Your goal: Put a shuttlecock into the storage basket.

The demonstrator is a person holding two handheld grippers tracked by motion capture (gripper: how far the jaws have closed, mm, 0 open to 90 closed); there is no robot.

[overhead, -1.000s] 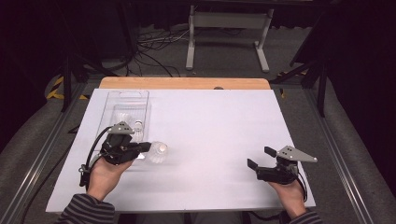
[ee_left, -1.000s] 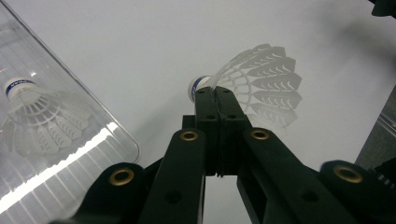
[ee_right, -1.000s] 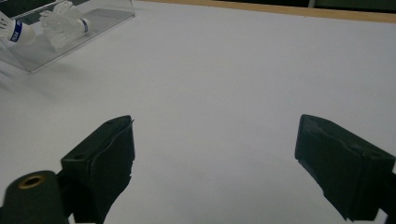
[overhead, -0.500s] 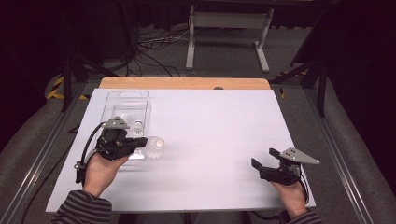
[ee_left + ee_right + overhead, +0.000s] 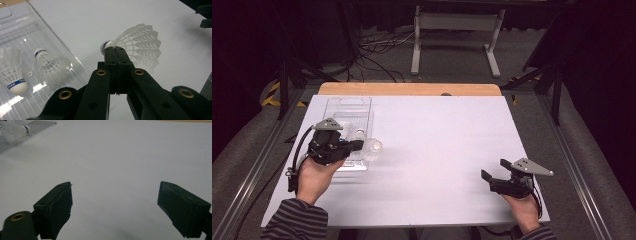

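A white feather shuttlecock (image 5: pixel 373 147) with a blue-banded cork hangs just above the white table, beside the right edge of a clear plastic tray (image 5: pixel 347 106). My left gripper (image 5: pixel 358 145) is shut on it. In the left gripper view the black jaws (image 5: pixel 115 50) meet on the shuttlecock (image 5: pixel 140 45) just behind its cork. Two more shuttlecocks (image 5: pixel 15 75) (image 5: pixel 50 66) lie inside the tray (image 5: pixel 65 47). My right gripper (image 5: pixel 494 171) rests near the table's front right corner. Its jaws (image 5: pixel 115 202) are open with nothing between them.
The white table sheet (image 5: pixel 437 140) stretches between the two hands, with a wooden strip (image 5: pixel 412 89) along its far edge. Metal rails run along both sides. A stand and cables sit on the floor beyond the table.
My left gripper has carried the shuttlecock a little up and away, closer to the tray's right edge. The right gripper has barely shifted.
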